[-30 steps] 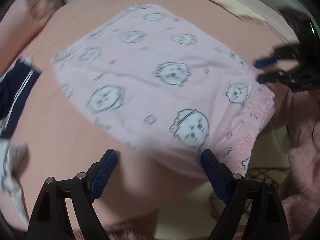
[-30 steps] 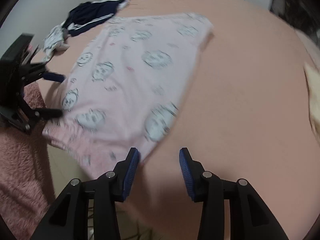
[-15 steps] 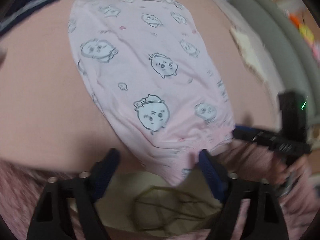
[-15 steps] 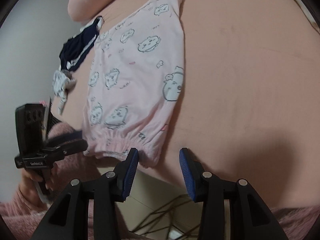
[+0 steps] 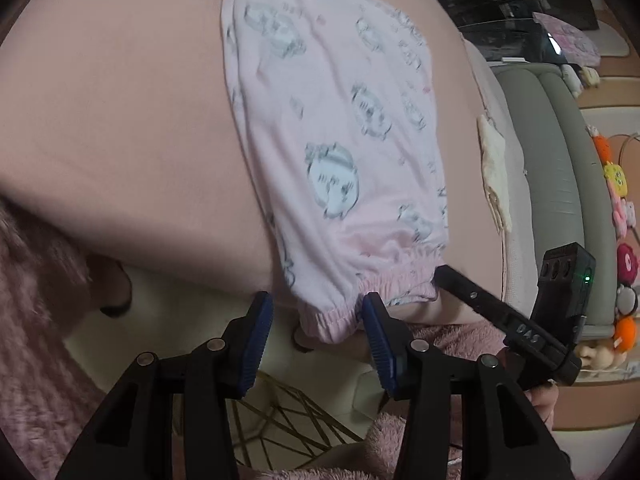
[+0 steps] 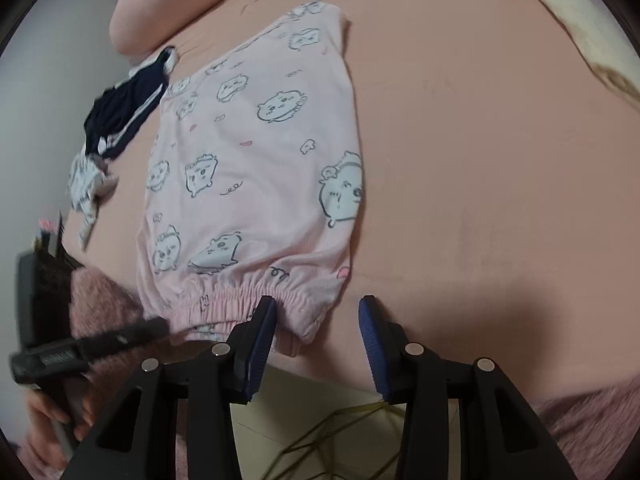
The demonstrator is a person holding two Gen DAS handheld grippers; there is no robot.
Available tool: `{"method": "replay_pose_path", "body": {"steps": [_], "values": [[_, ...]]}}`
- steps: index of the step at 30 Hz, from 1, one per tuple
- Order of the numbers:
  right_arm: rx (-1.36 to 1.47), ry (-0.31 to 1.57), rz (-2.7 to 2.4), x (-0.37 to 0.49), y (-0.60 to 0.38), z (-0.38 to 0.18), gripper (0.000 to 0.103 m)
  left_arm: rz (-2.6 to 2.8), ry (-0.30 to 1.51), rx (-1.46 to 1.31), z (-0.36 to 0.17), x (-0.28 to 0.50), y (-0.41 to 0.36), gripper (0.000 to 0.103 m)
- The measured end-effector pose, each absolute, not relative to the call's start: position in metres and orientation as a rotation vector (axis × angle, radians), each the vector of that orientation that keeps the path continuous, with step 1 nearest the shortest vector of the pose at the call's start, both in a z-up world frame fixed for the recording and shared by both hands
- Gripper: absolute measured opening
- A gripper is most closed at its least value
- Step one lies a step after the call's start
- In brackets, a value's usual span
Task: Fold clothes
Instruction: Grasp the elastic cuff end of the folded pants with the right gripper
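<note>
Both our grippers sit at the shorts' (image 6: 256,184) waistband for folding: left gripper (image 5: 316,322) closing around its corner, right gripper (image 6: 318,338) half-open, empty.

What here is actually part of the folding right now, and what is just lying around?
In the job:
- pink shorts, spread flat on the bed
- left gripper, jaws closing at one waistband corner
- right gripper, open at the other corner

Lying about:
- navy garment
- grey-white cloth
- cream cloth
- plush toys on the floor
</note>
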State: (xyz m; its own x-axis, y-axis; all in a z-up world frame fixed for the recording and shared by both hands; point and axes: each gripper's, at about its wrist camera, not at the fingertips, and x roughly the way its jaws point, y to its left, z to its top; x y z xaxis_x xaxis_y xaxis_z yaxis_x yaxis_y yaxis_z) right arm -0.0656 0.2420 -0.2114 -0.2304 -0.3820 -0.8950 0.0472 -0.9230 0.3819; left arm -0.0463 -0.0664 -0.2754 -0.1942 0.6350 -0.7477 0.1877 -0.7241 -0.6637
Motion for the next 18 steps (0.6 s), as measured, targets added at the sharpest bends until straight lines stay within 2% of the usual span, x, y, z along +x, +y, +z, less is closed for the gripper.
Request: {"method": "replay_pose_path", "body": {"steps": [6, 10, 12, 16, 18], "values": [[1.655, -0.629, -2.246, -0.064, 0.275, -0.195, 0.042, 1.96, -1.054, -1.68, -0.264, -0.034, -0.087, 0.043], [1.738, -0.734, -2.146, -0.081, 0.282, -0.223, 0.042, 1.955, -1.122, -1.661, -0.269, -0.038, -0.09, 0.043], [1.784, -0.724, -2.103, -0.083, 0.272, -0.236, 0.042, 1.968, -1.108, -1.676, -0.271, -0.04, -0.086, 0.044], [1.851, -0.508, -2.056, -0.071, 0.252, -0.23, 0.042, 1.985, -1.04, -1.747, -0.275, -0.04, -0.076, 0.044], [1.837, -0.494, -2.058, -0.068, 0.251, -0.225, 0.04, 1.963, -1.079, -1.733, -0.277, -0.042, -0.076, 0.044]]}}
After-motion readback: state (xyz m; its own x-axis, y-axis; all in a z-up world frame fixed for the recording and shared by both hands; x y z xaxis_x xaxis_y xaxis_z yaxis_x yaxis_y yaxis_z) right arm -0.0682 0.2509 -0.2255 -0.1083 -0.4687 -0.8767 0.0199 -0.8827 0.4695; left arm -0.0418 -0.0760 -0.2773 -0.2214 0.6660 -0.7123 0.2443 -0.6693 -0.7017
